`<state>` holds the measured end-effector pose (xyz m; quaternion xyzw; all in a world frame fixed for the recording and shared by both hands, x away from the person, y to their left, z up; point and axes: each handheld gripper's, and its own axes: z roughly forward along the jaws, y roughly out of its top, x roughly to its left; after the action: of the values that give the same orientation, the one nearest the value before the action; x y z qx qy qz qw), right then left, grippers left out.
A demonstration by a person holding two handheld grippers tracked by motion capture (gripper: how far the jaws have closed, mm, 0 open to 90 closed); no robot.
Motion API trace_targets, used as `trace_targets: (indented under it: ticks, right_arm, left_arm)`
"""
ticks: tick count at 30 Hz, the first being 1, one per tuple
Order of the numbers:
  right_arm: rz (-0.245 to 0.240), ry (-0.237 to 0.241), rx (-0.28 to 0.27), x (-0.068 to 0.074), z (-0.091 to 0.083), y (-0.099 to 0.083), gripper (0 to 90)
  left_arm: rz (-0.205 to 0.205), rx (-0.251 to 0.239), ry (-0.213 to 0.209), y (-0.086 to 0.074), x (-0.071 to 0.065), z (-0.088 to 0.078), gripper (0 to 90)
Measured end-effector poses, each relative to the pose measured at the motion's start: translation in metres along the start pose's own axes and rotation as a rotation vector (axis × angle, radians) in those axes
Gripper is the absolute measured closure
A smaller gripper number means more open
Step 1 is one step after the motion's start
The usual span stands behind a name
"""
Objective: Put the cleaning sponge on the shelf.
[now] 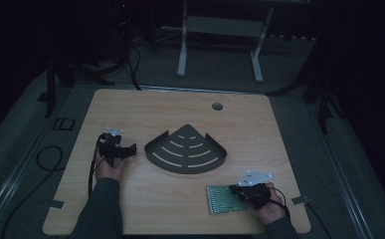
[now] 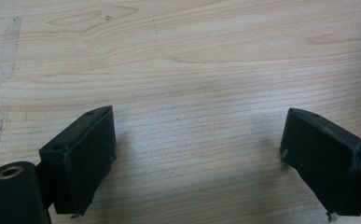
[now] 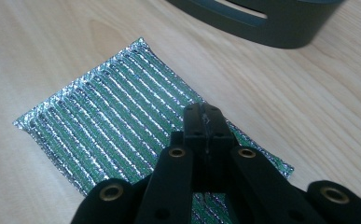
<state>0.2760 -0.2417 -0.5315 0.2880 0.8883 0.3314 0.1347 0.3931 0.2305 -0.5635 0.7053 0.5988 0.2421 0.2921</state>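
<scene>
A green pad with shiny silver stripes [image 1: 221, 200] lies flat near the table's front right corner. My right gripper [image 1: 237, 190] is over its right part, held by a hand. In the right gripper view the two black jaws are pressed together, right gripper [image 3: 204, 113] shut just above the pad [image 3: 108, 126], with nothing visible between them. A dark quarter-round slotted tray [image 1: 152, 149] sits mid-table, and its rim [image 3: 271, 32] lies beyond the pad. My left gripper [image 1: 129, 149] rests left of the tray. In its own view the left gripper [image 2: 197, 137] stands wide open over bare wood.
The wooden table [image 1: 130, 109] has a round hole [image 1: 217, 106] near its far edge. Bits of tape [image 1: 55, 203] mark its front corners. A white stand [image 1: 220, 30] and dark frames stand on the floor behind. A cable [image 1: 46, 159] loops on the floor at left.
</scene>
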Motion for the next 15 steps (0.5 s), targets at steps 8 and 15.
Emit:
trace_targets:
  ticks: [8,15]
  right_arm:
    - [0.079,-0.066,-0.005,-0.018,-0.002,-0.005,90.0]
    - [0.145,-0.12,-0.009,-0.034,-0.006,-0.01,89.9]
  left_arm:
    - [0.0,0.0,0.0,0.0,0.0,0.0,10.8]
    - [0.0,0.0,0.0,0.0,0.0,0.0,10.8]
